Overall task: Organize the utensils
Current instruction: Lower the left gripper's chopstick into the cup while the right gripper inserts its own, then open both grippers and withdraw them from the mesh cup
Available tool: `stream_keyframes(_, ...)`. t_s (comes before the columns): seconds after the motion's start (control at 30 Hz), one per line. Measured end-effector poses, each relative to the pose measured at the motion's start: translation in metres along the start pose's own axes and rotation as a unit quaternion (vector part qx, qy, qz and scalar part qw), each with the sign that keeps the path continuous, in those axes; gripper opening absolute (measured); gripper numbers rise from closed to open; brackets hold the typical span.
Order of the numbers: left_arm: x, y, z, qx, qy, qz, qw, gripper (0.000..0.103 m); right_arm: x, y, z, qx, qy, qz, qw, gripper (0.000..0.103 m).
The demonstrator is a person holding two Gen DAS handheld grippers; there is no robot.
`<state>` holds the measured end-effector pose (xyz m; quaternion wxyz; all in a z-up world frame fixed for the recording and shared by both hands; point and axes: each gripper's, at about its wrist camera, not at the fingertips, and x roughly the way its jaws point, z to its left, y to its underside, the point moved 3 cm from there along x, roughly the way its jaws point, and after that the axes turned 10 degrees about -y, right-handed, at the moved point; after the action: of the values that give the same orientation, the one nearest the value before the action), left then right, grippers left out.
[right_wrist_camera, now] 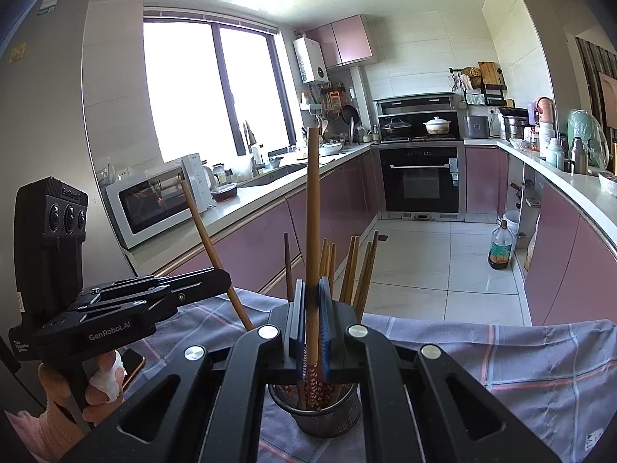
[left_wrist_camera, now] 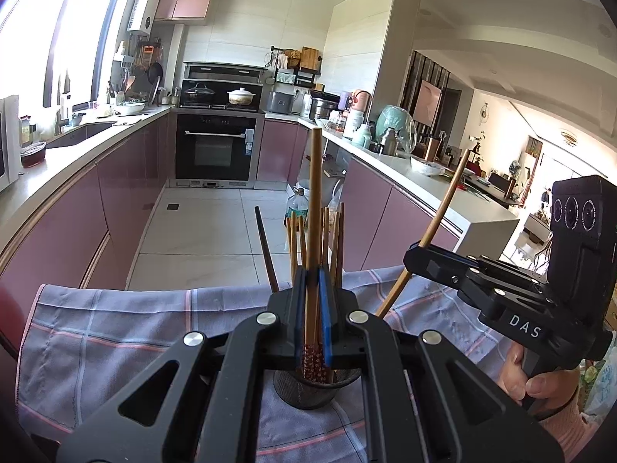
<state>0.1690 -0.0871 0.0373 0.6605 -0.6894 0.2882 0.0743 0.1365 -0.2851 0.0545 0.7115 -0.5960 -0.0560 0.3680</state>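
A dark mesh holder (left_wrist_camera: pixel 308 391) (right_wrist_camera: pixel 316 414) stands on a checked grey cloth (left_wrist_camera: pixel 115 328) (right_wrist_camera: pixel 520 366) with several wooden chopsticks upright in it. My left gripper (left_wrist_camera: pixel 312 274) (right_wrist_camera: pixel 221 276) is shut on a long brown chopstick (left_wrist_camera: pixel 317 193) (right_wrist_camera: pixel 200 223). In the left wrist view its red patterned end dips toward the holder's mouth. My right gripper (right_wrist_camera: pixel 313 285) (left_wrist_camera: pixel 412 254) is shut on a second brown chopstick (right_wrist_camera: pixel 313 200) (left_wrist_camera: pixel 443 216), which also has a patterned end over the holder. Both grippers meet above the holder from opposite sides.
The cloth covers a table at the kitchen's near end. A phone (right_wrist_camera: pixel 133 362) lies on the cloth under the left hand. Pink cabinets and counters run along both sides, with a microwave (right_wrist_camera: pixel 154 204) at the left. An oil bottle (right_wrist_camera: pixel 500 247) stands on the tiled floor.
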Motion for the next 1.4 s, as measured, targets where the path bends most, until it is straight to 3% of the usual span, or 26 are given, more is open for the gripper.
stream_keyframes(0.8, 0.049, 0.025, 0.007, 0.022, -0.008, 0.090, 0.9957, 0.008, 0.046, 0.023, -0.020, 0.022, 0.013, 0.080, 0.996, 0.006)
stream_keyframes(1.27, 0.081, 0.031, 0.014, 0.011, -0.021, 0.105, 0.9942, 0.008, 0.051, 0.027, -0.030, 0.037, 0.026, 0.084, 0.995, 0.009)
stream_keyframes(1.4, 0.084, 0.034, 0.016, 0.009, -0.024, 0.105, 0.9942, 0.013, 0.052, 0.028, -0.031, 0.040, 0.027, 0.082, 0.995, 0.009)
